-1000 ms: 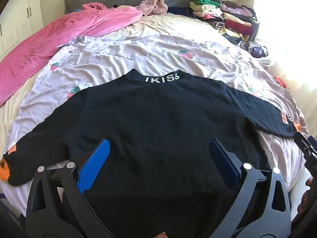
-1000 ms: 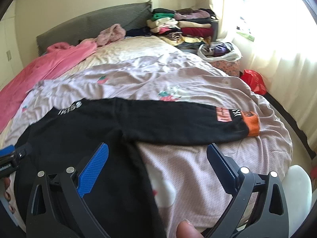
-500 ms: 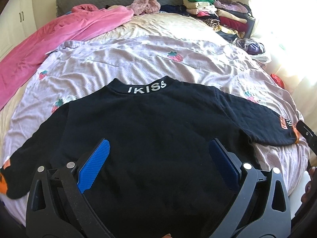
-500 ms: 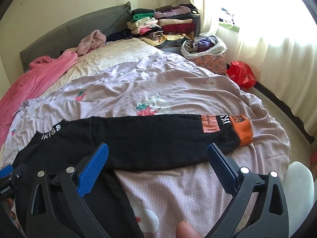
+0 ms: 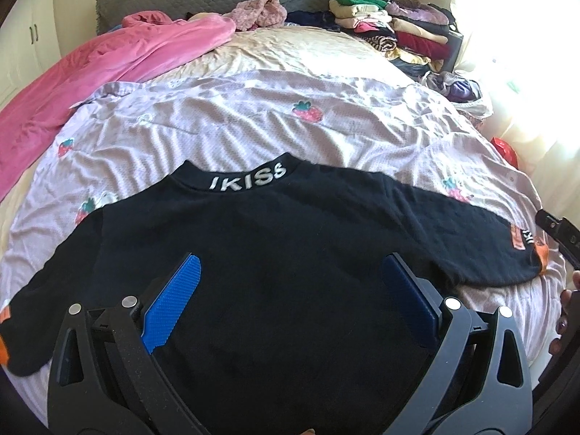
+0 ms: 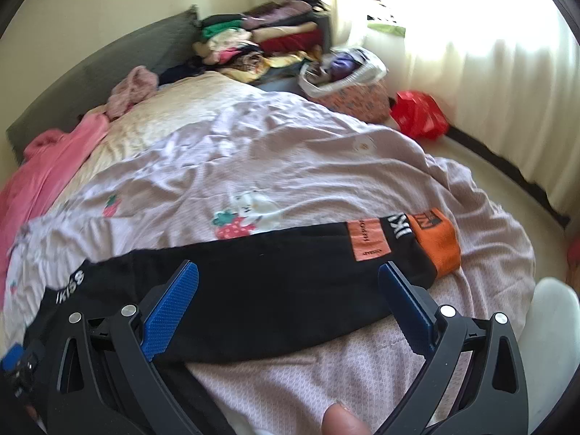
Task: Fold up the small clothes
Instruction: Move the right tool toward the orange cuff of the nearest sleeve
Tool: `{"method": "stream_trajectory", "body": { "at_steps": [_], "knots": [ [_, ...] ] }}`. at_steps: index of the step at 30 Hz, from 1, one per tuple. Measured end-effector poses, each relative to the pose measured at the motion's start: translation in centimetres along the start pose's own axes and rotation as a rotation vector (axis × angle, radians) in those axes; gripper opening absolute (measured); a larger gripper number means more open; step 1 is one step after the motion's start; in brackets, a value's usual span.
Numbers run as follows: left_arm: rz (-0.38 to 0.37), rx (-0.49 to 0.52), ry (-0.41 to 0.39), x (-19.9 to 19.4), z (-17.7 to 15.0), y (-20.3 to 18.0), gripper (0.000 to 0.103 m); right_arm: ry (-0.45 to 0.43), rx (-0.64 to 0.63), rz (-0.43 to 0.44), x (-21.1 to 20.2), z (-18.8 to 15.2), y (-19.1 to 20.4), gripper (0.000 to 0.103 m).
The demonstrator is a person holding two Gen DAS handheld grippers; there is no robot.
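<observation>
My right gripper [image 6: 288,304], jaws spread and empty, hovers over the black sweatshirt's [image 5: 275,253] right sleeve [image 6: 290,272], whose long axis runs toward the orange cuff [image 6: 436,244] at right of frame, while my left gripper [image 5: 290,295], also spread, faces the torso spread flat on the bed [image 5: 253,116].

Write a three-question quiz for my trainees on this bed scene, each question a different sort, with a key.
1. True or false: the left tool is shut on the sweater.
2. Which cuff colour shows by the right tool? A green, B orange, C white.
3. Fill in: the collar reads ____.

Key: 1 false, both tools are open above the sweater; 2 B; 3 IKISS.
</observation>
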State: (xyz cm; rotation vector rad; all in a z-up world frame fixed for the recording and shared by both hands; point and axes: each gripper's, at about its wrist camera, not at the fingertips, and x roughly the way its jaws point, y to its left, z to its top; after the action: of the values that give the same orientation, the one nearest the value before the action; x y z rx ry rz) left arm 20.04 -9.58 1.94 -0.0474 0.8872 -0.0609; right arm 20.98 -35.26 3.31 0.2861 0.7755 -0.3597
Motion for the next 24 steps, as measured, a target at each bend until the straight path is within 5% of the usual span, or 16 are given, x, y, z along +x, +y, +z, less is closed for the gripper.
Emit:
{"method": "stream_trajectory", "body": {
  "at_steps": [13, 24],
  "knots": [
    [-0.035, 0.029, -0.016, 2.4, 3.1, -2.6, 0.094, 0.058, 0.309, -0.174, 5.8, 1.8, -6.3, 0.099],
    [-0.03, 0.033, 0.04, 7.8, 1.7, -3.2, 0.094, 0.055, 0.359, -0.269, 8.4, -1.1, -8.8, 0.099]
  ]
}}
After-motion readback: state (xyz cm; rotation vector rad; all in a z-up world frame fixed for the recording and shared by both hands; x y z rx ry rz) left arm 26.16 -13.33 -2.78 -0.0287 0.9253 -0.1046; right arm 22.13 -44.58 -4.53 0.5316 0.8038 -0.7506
